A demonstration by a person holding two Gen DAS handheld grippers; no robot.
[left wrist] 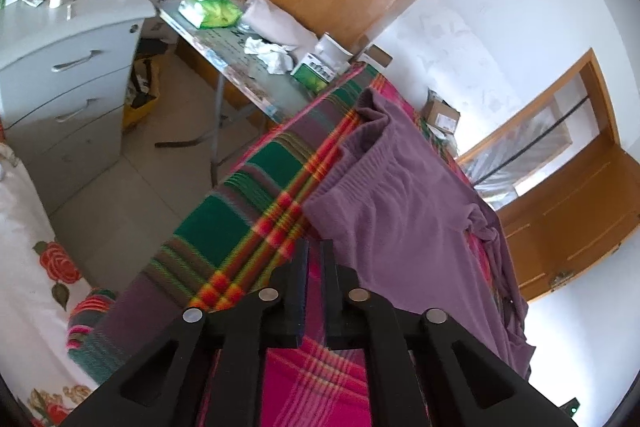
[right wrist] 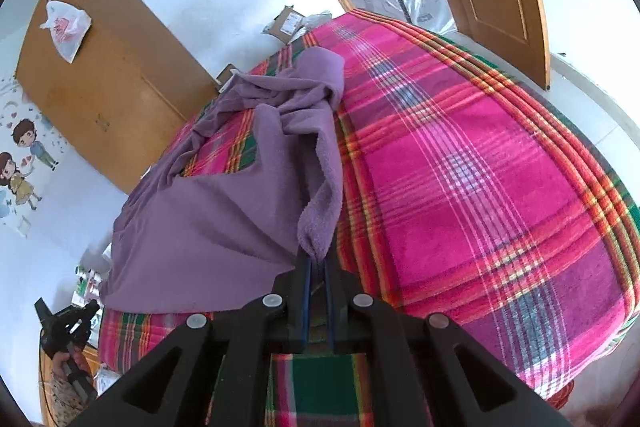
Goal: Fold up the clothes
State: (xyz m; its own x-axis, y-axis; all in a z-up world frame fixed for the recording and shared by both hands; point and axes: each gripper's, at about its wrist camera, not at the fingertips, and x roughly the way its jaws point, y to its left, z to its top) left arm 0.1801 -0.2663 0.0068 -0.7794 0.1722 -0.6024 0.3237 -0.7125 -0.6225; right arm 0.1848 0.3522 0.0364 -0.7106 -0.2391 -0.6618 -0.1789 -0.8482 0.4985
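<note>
1. Barely begun: purple garment (right wrist: 224,211) lies rumpled and unfolded on the plaid bed (right wrist: 460,155); no neat fold shows yet.
2. Right tongs (right wrist: 316,267) pinch a fleecy edge, drawn toward 6 o'clock.
3. Left tongs (left wrist: 314,255) nearly pressed together over the bedspread; whether they hold cloth, cannot tell.
4. Fabric soft, limp; ribbed cuff at 12 o'clock in the left view.

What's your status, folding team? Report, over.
Right gripper shut on purple garment. Left gripper empty, beside garment edge. Garment rumpled on plaid blanket. Nothing obstructing.
</note>
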